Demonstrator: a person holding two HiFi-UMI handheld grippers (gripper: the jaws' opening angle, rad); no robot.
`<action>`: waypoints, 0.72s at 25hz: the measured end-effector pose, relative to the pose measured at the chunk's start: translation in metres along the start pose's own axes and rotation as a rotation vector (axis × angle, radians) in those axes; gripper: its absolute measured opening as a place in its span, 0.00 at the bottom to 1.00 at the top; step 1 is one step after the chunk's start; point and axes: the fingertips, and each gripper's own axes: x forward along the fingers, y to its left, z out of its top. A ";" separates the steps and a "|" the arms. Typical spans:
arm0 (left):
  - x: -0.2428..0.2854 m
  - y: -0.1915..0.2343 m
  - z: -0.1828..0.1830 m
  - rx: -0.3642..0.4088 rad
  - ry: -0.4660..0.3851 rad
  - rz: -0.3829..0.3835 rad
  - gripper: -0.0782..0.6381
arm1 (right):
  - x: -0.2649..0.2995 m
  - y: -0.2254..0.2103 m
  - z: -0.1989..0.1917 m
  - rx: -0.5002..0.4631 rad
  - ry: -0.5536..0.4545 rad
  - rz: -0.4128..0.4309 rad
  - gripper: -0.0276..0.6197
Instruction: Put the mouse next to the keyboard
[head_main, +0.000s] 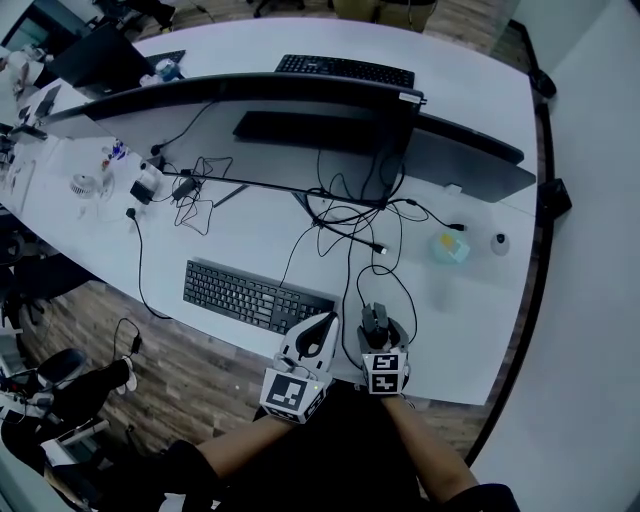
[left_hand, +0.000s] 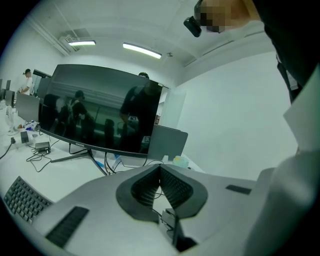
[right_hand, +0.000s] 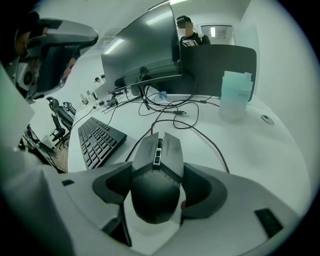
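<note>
right gripper with its fingers clamped on the two flanks of the mouse: a dark grey, angular wired mouse with two lighter grey buttons, a scroll wheel in the groove between them, and a rounded, darker back that lies deepest between the fingers. the buttons project beyond the fingertips. the mouse's cable leaves its nose and curves off ahead and to the right of the fingers over the white desk. the black keyboard lies ahead of the fingers on their left, near the mouse but apart from it. further ahead a tangle of cables lies under the curved monitor. ahead and to the right stands a pale, translucent tub, its contents not discernible, and beside it a small round disc. the left gripper is held just left of the right one, its fingers pressed together at the tips with nothing between them.
</note>
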 end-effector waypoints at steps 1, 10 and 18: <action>0.000 0.001 0.000 0.000 0.000 0.002 0.11 | 0.002 0.000 -0.001 -0.002 0.003 -0.002 0.52; -0.007 0.004 0.000 -0.004 -0.003 0.003 0.11 | 0.010 0.002 -0.010 0.002 0.042 -0.007 0.52; -0.018 0.013 -0.001 -0.011 -0.016 0.010 0.11 | 0.012 0.001 -0.012 -0.016 0.024 -0.033 0.52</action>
